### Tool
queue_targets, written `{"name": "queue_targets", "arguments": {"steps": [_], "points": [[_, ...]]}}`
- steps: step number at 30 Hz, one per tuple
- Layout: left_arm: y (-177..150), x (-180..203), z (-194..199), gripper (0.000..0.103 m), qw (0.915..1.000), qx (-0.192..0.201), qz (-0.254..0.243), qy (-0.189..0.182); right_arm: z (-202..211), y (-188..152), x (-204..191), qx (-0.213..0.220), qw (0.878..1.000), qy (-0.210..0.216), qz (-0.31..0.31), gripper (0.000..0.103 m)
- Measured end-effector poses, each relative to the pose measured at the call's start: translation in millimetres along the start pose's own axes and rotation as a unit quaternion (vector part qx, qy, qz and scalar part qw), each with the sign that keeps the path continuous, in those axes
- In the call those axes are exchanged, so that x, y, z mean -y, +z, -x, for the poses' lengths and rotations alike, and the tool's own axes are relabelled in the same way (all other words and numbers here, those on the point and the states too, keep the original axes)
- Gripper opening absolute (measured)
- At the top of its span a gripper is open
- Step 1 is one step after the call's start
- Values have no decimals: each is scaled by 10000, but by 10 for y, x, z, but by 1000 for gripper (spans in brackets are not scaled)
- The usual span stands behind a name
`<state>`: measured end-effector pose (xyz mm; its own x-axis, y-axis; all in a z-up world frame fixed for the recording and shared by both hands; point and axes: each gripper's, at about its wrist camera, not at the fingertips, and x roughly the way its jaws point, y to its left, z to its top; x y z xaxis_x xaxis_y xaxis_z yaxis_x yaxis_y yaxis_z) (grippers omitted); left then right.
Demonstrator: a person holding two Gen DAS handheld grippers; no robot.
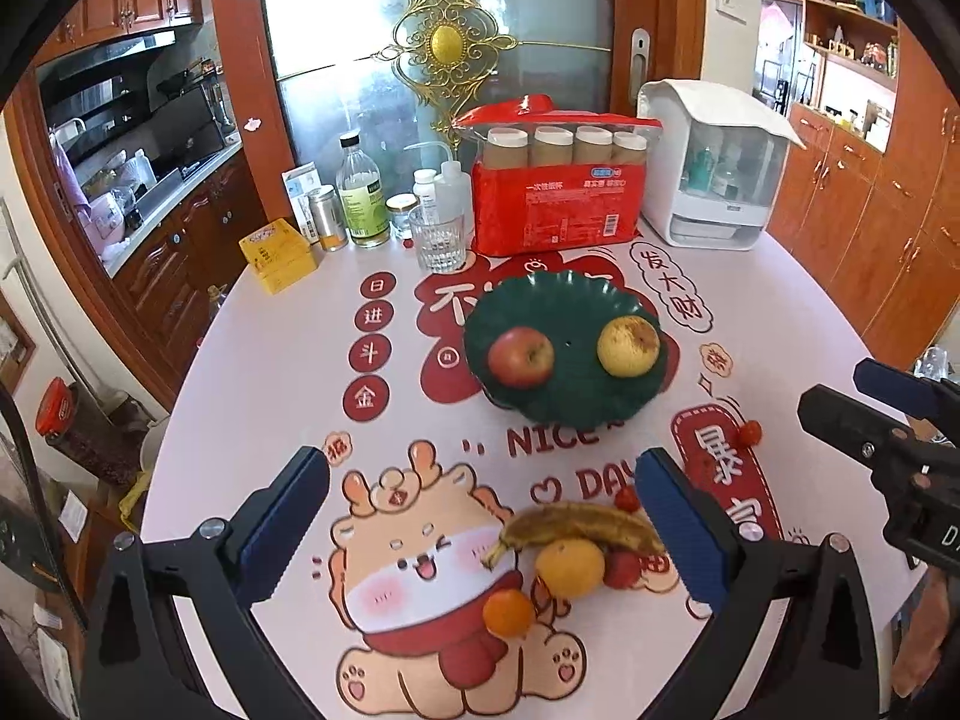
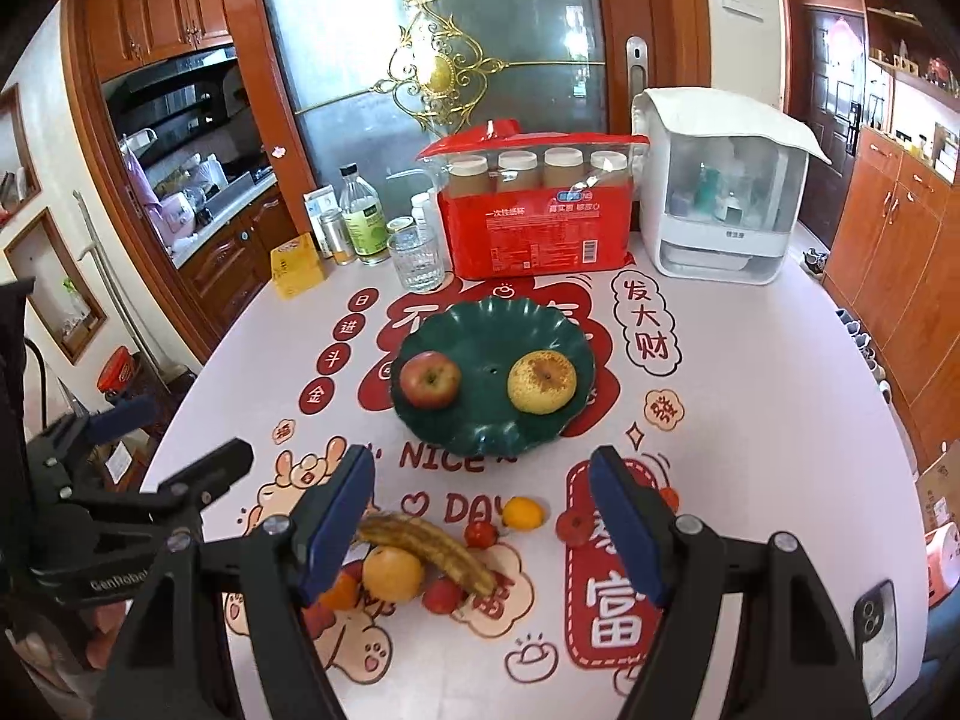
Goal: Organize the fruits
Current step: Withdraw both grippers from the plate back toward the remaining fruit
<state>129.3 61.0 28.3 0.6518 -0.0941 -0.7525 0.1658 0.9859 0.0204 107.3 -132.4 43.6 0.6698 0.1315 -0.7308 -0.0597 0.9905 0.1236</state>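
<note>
Below, the banana (image 2: 429, 552) lies between wide jaws — untouched.

— You see the table (image 1: 252, 396)? Pale pink cloth, printed with red cloud shapes, white and red characters, and a peach cartoon dragon in a red scarf.

— And your plate (image 1: 570, 312)?

— Dark green, scalloped rim. On it you have a red apple (image 1: 519, 356) with a yellowish patch and a yellow pear (image 1: 628, 344) flecked brown.

— The loose fruit in front of you?

— A banana (image 1: 579, 525), yellow gone largely brown; a yellow-orange orange (image 1: 569, 566); a smaller deep orange tangerine (image 1: 509, 612); small red fruits (image 1: 621, 567).

— Your tongs (image 1: 483, 516)?

— Black frames, blue pads. Behind, you'll note a red package (image 1: 552, 204) with white print, a yellow box (image 1: 277, 254), a white cabinet (image 1: 714, 162).
</note>
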Motion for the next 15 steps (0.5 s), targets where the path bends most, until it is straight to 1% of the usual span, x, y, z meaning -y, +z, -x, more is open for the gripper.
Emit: {"name": "queue_targets", "arguments": {"steps": [6,10,12,13,15], "points": [[-368,-36,125,102,9997,33,242,-90,144,-307,-179,146,9996,21,257,74],[-579,-81,120,102,9989,17,415,-203,145,-478,-255,163,9994,27,319,74],[-680,-92,57,102,9985,-49,479,-273,92,-556,-278,117,9992,-11,369,72],[-732,-98,15,102,9983,-71,503,-278,46,-605,-282,50,9993,-19,383,69],[-824,-108,-80,102,9982,-138,532,-232,-90,-700,-273,-170,9990,26,406,65]]}}
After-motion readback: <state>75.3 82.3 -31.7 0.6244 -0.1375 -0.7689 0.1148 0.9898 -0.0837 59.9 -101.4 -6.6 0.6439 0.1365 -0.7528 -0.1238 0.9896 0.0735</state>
